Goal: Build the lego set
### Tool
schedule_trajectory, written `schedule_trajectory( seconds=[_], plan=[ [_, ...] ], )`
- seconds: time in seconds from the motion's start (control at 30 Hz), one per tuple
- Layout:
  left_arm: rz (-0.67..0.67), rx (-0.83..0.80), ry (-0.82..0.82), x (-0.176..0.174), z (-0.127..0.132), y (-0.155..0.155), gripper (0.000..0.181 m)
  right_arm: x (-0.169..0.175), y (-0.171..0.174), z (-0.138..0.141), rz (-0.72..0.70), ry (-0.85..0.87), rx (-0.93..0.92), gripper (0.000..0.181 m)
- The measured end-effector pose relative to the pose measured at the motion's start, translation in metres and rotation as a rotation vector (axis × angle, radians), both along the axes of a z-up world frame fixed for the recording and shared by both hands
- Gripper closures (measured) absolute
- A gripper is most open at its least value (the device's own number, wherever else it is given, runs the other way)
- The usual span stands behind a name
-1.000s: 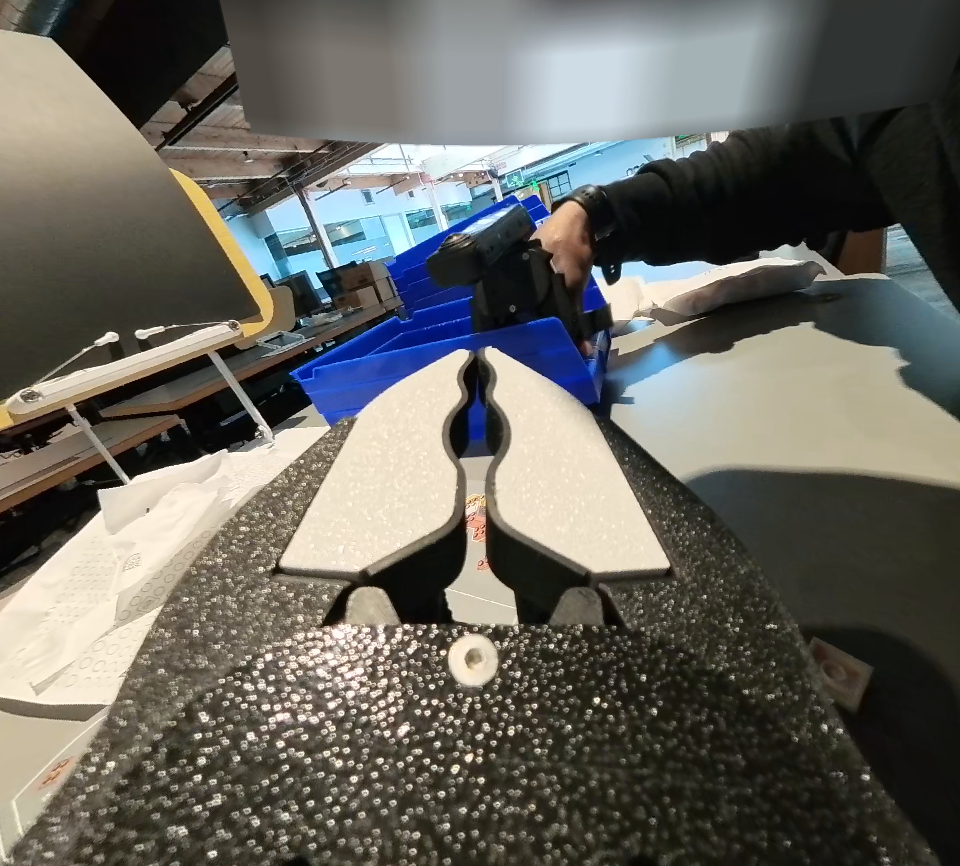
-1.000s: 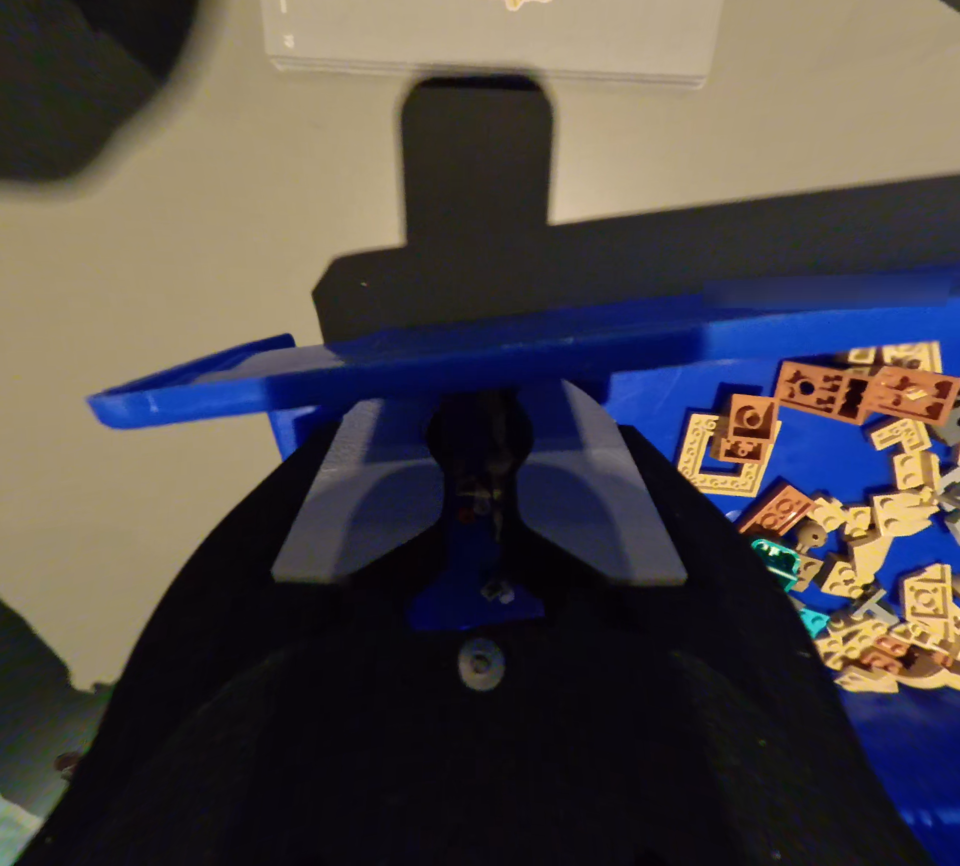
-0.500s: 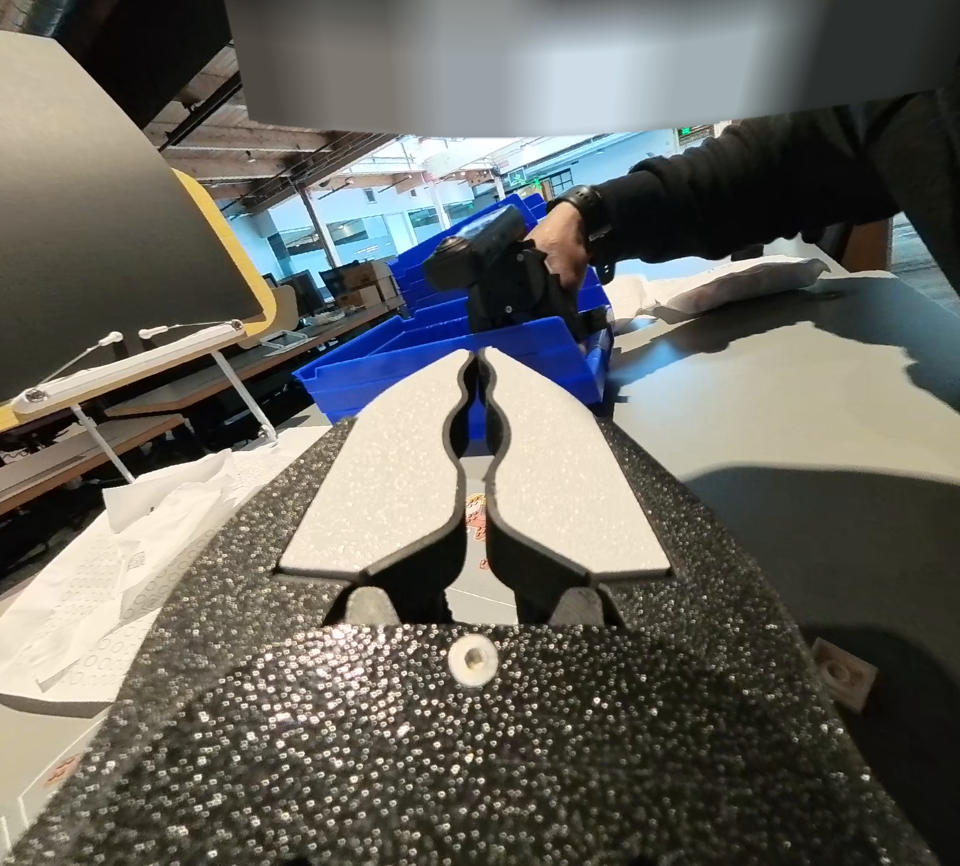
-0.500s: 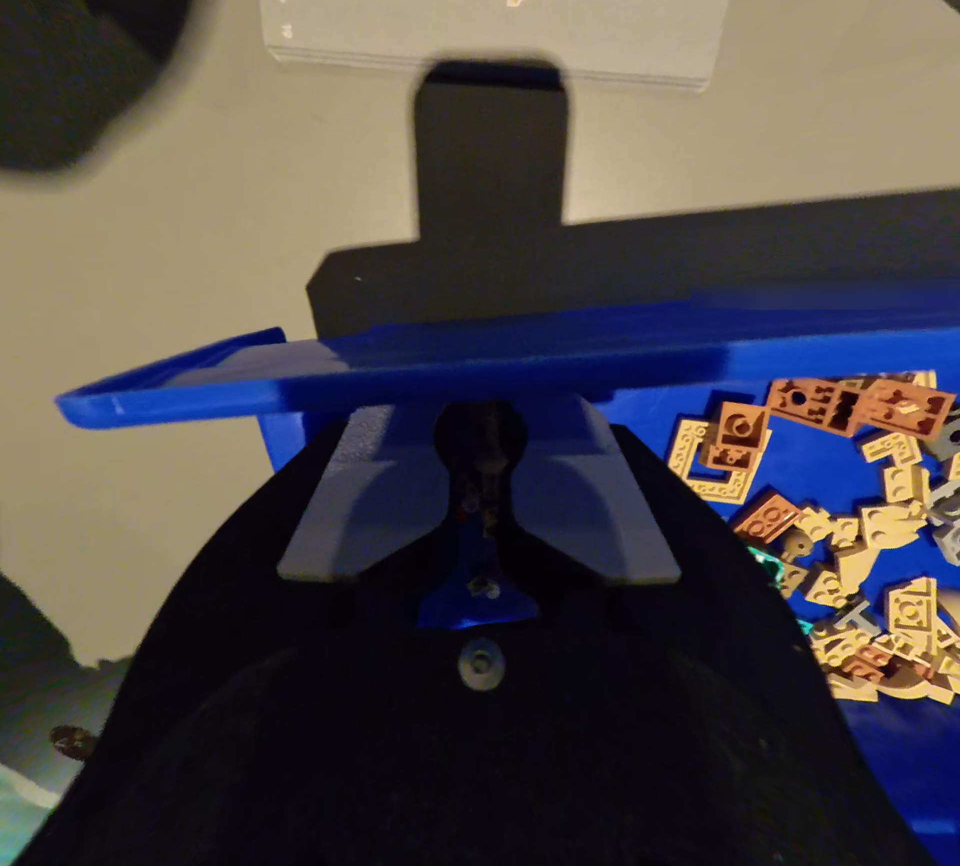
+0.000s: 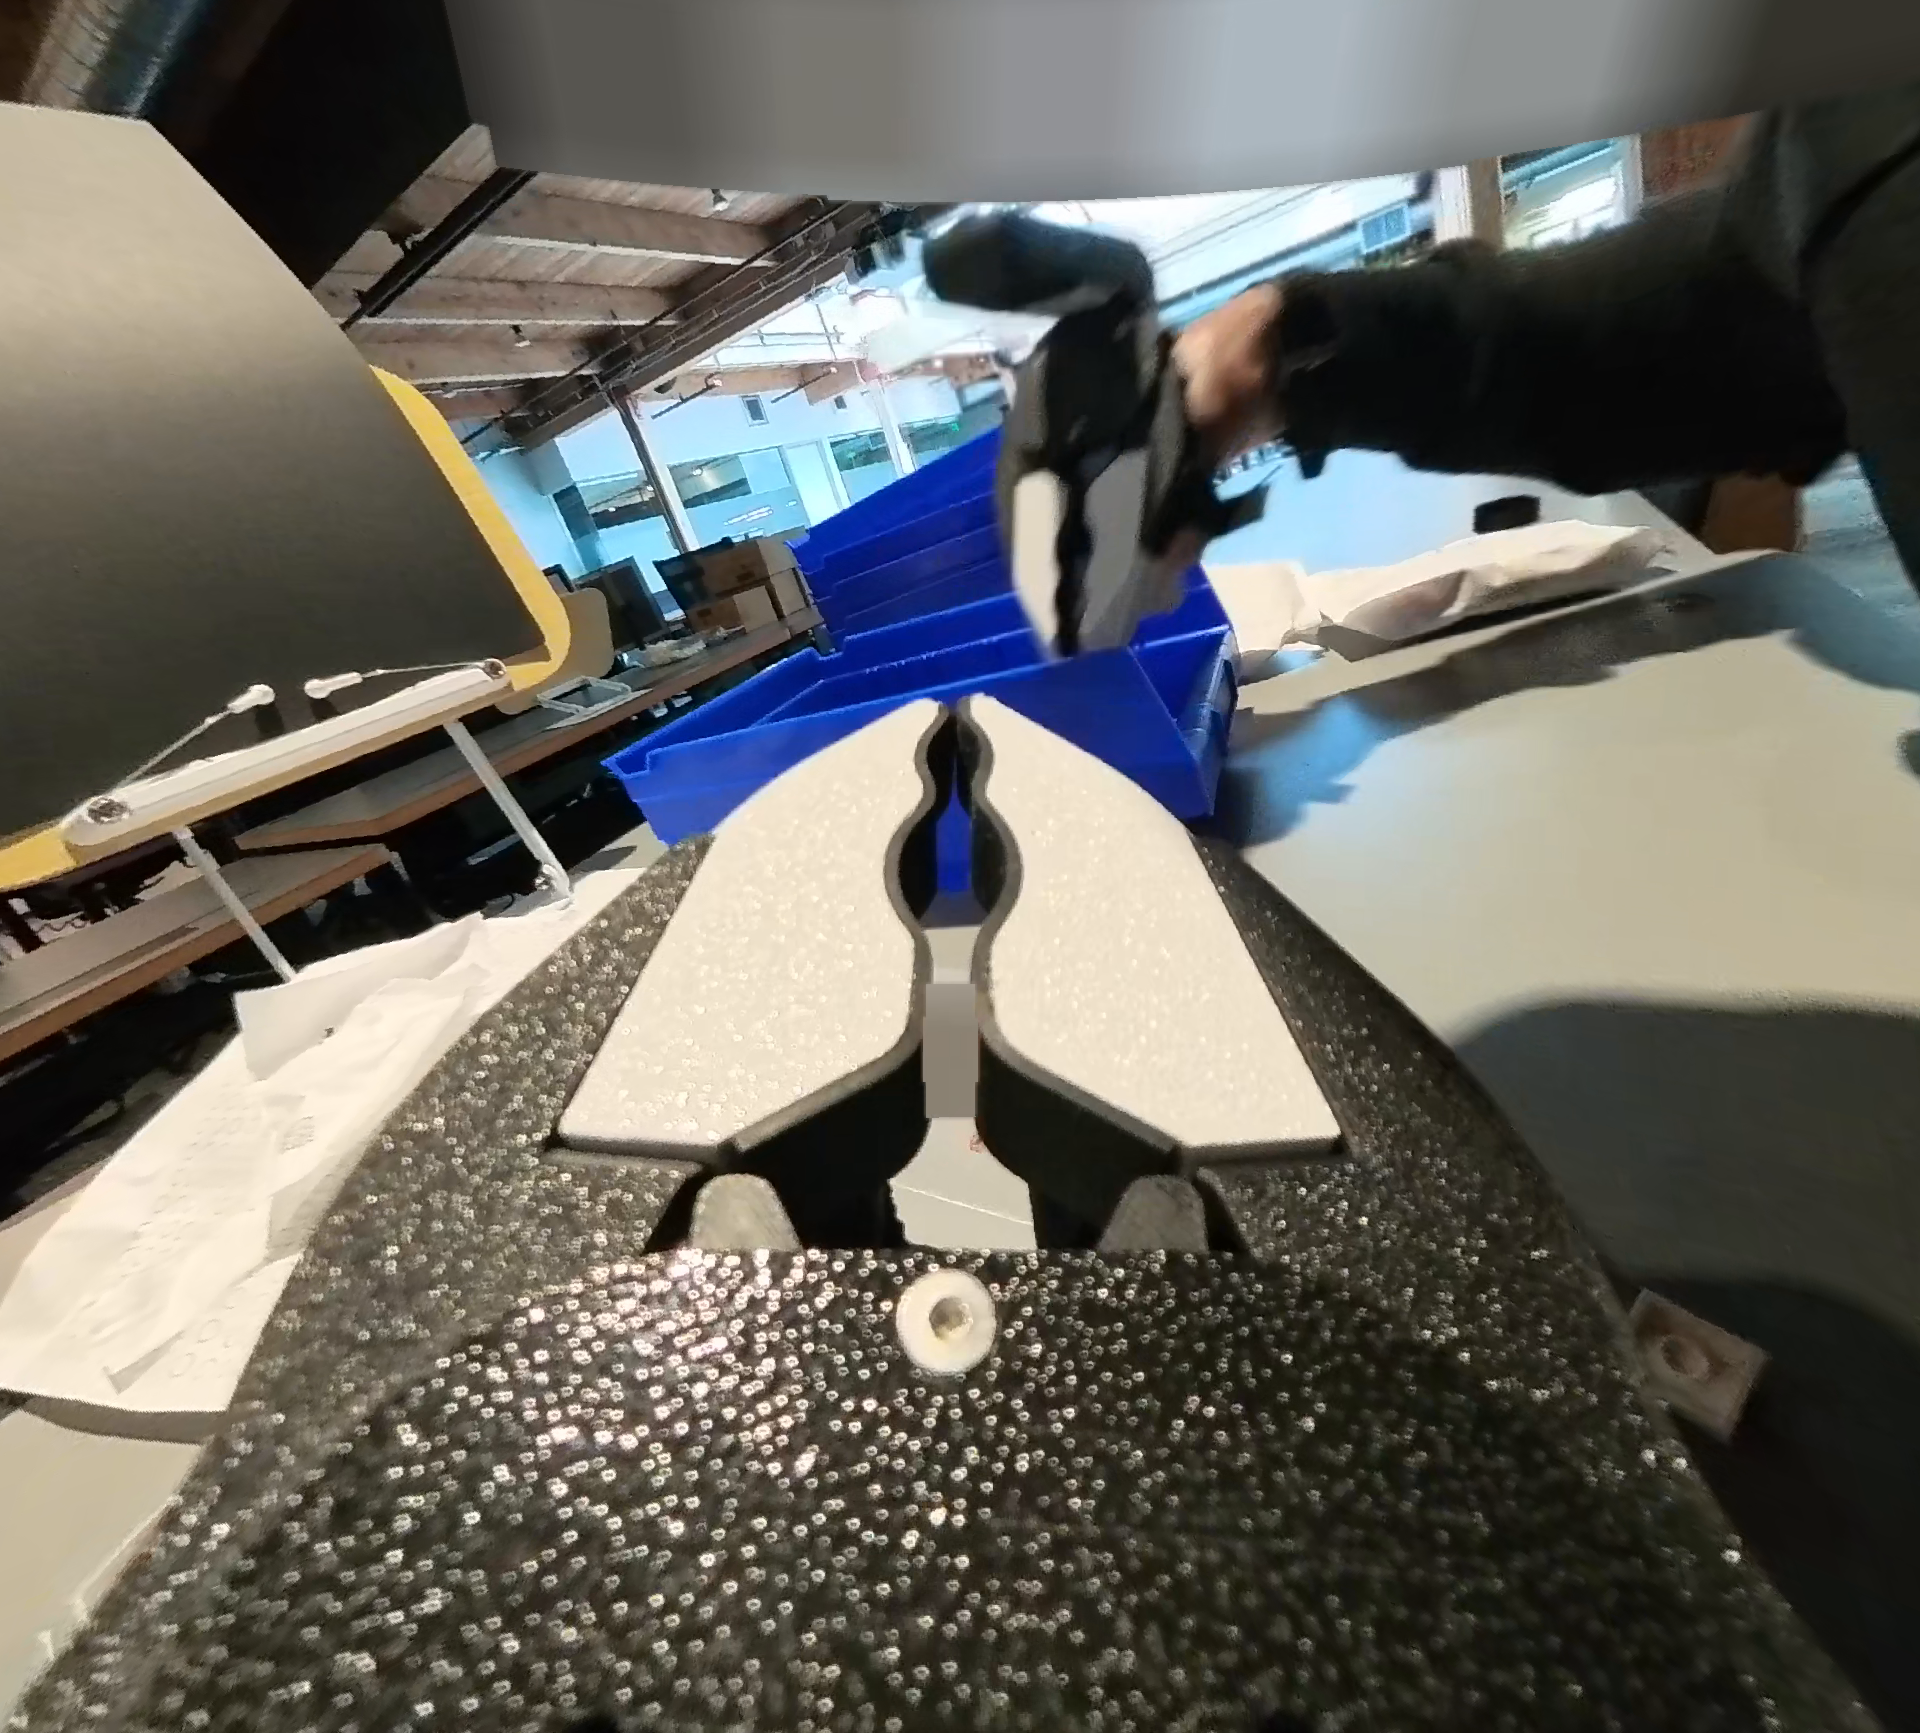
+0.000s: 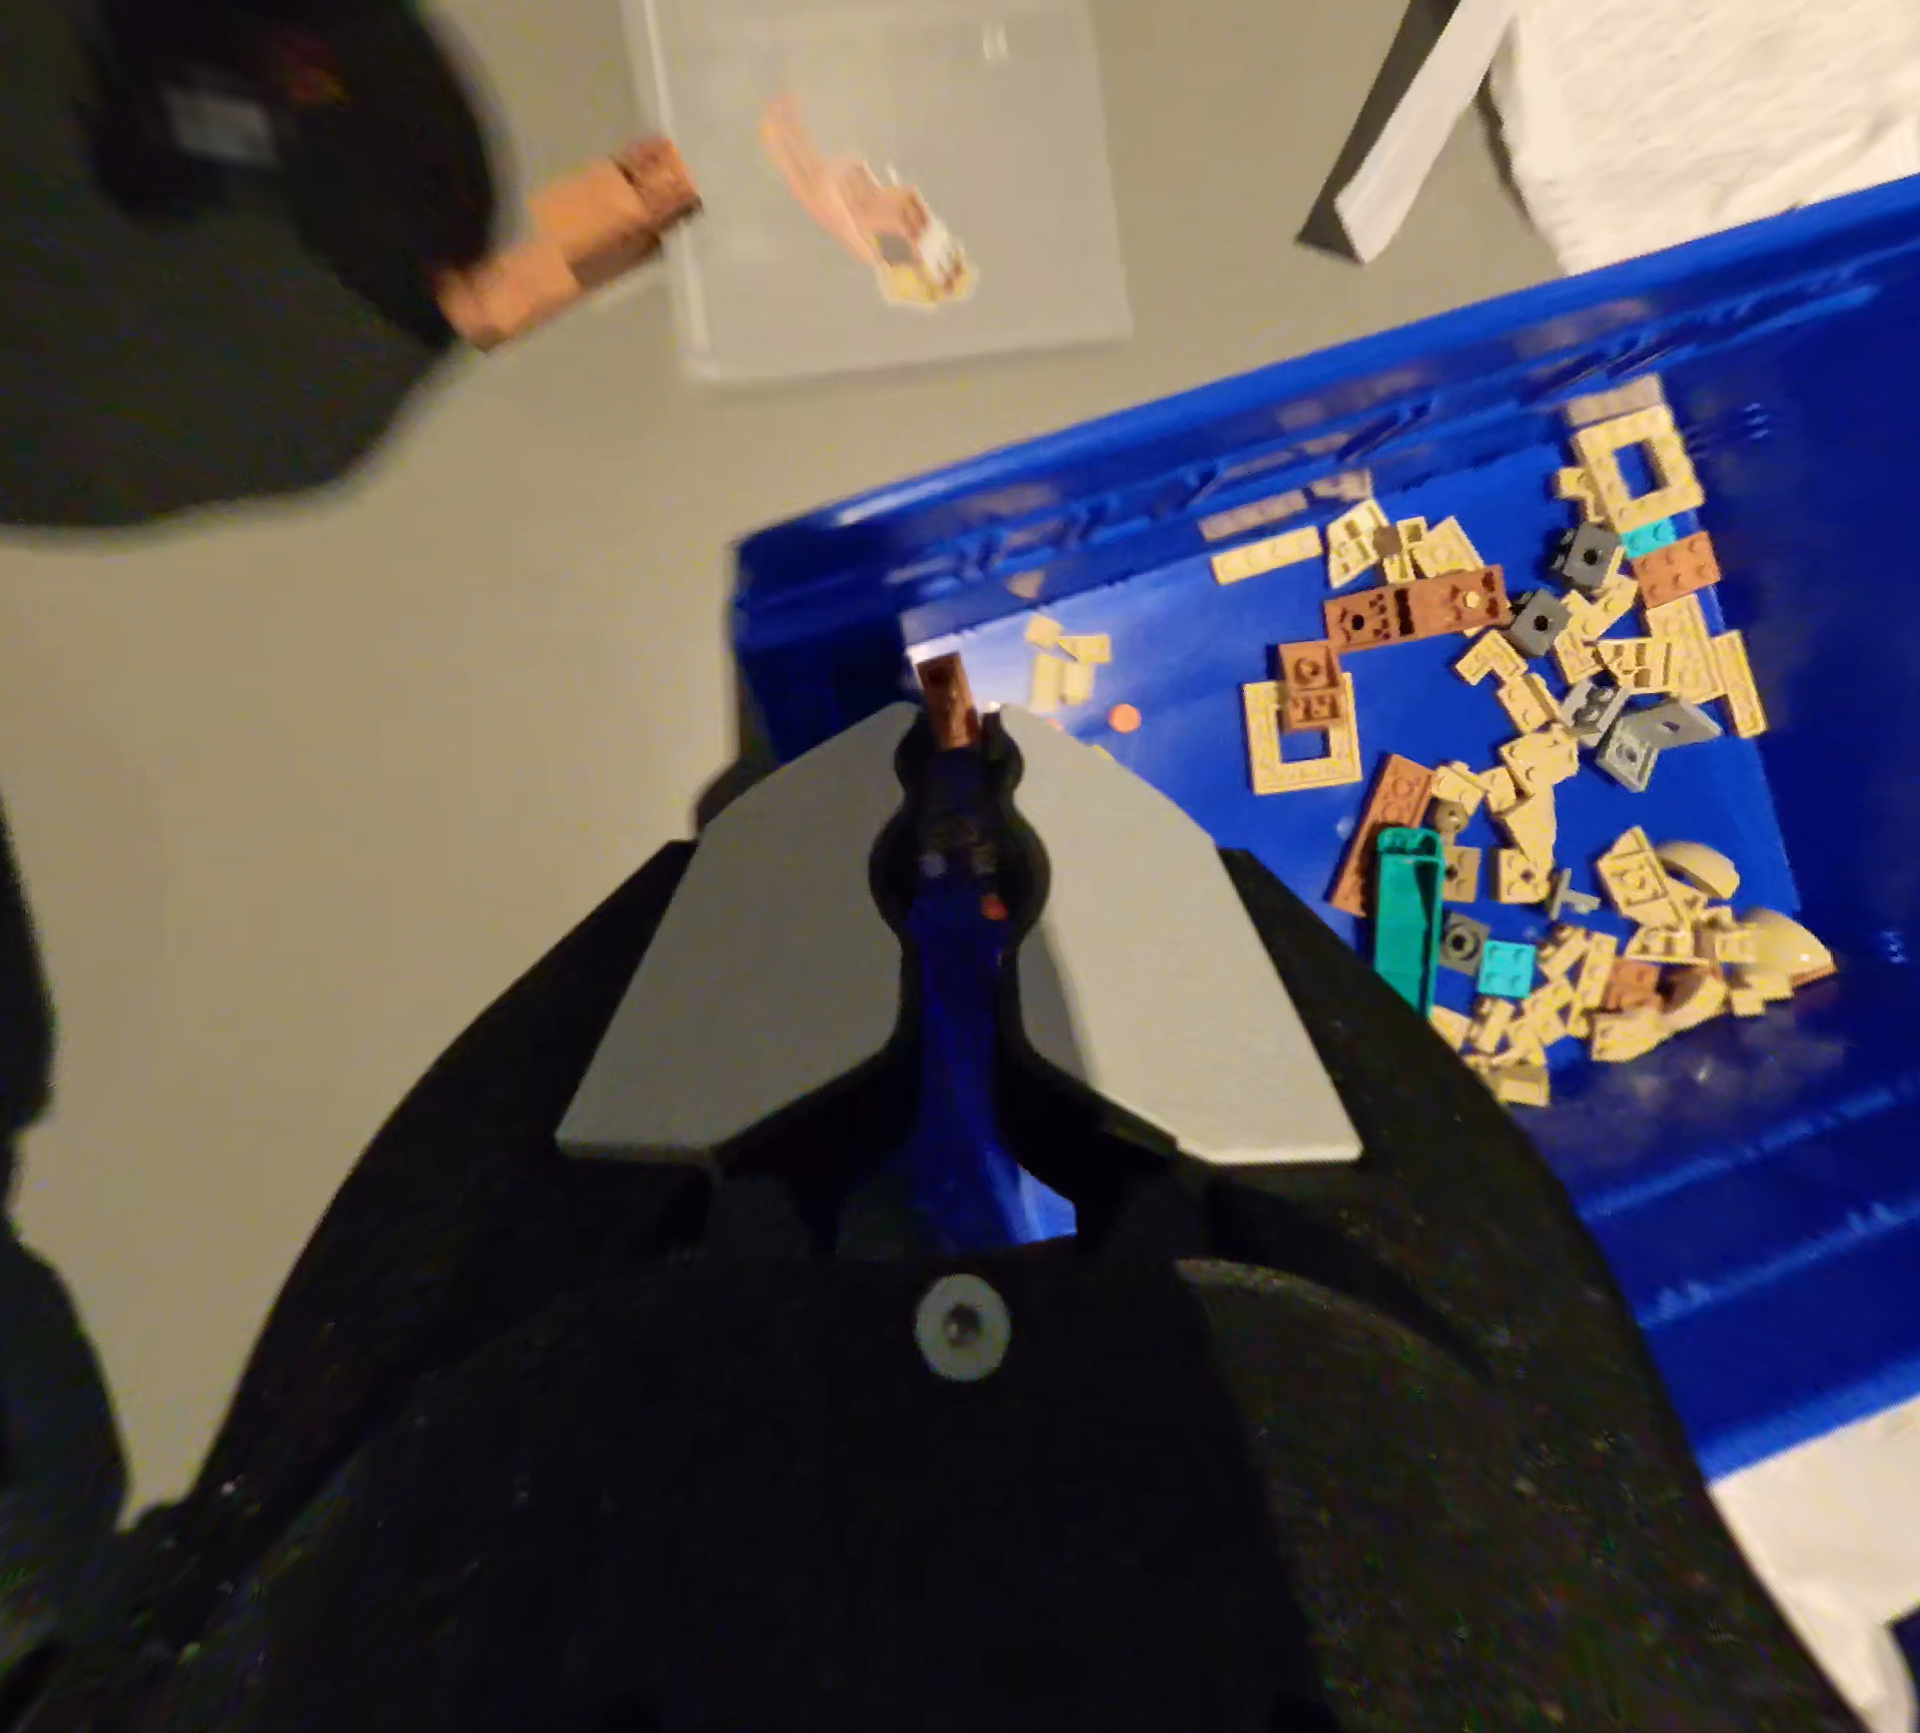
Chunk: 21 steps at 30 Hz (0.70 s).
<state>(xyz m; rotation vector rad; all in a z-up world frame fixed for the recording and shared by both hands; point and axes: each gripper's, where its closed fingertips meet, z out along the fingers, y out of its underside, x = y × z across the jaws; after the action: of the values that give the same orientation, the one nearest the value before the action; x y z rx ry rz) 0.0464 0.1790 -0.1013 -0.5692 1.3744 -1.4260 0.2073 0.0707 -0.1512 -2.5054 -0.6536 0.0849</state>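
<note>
My right gripper is shut on a small brown lego piece and holds it above the near corner of a blue bin. Loose tan, brown, grey and teal pieces lie in the bin. In the left wrist view the right gripper is blurred, raised over the same bin. My left gripper is shut, with nothing showing between its tips. In the right wrist view a brown lego build sticks out by the left gripper's dark body; I cannot tell if it is held. The instruction booklet lies between them.
White paper bags lie at the table's left and far right. A black board on a stand rises at left. More blue bins stand in a row behind. A light lego plate lies on the grey table. There is about 20 cm between the tips of the two grippers. The light lego plate lies around 15 cm away from my left fingertips.
My right gripper has risen out of the blue bin with the small brown piece and swung up and back. My left gripper has stayed still and shut.
</note>
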Motion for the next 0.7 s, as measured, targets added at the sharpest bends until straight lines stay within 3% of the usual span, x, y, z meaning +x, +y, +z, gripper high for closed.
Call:
schedule_trajectory(
  seconds=[0.1,0.17,0.4,0.53,0.7],
  plan=[
    [0.012,0.008,-0.009,-0.001,0.002,0.001,0.181,-0.036,-0.015,0.020,-0.033,0.059,0.110,0.173],
    [0.026,0.010,-0.016,-0.001,0.005,0.002,0.181,-0.067,-0.021,0.020,-0.043,0.084,0.152,0.172],
    [0.064,0.066,-0.053,-0.006,0.013,0.000,0.181,-0.183,-0.004,-0.027,-0.014,0.202,0.179,0.173],
    [0.103,0.140,-0.063,-0.018,0.014,-0.002,0.181,-0.210,0.010,-0.058,-0.015,0.121,0.138,0.172],
    [0.144,0.214,-0.015,-0.045,-0.002,-0.006,0.181,-0.220,0.022,-0.070,-0.034,0.114,0.137,0.172]
  ],
)
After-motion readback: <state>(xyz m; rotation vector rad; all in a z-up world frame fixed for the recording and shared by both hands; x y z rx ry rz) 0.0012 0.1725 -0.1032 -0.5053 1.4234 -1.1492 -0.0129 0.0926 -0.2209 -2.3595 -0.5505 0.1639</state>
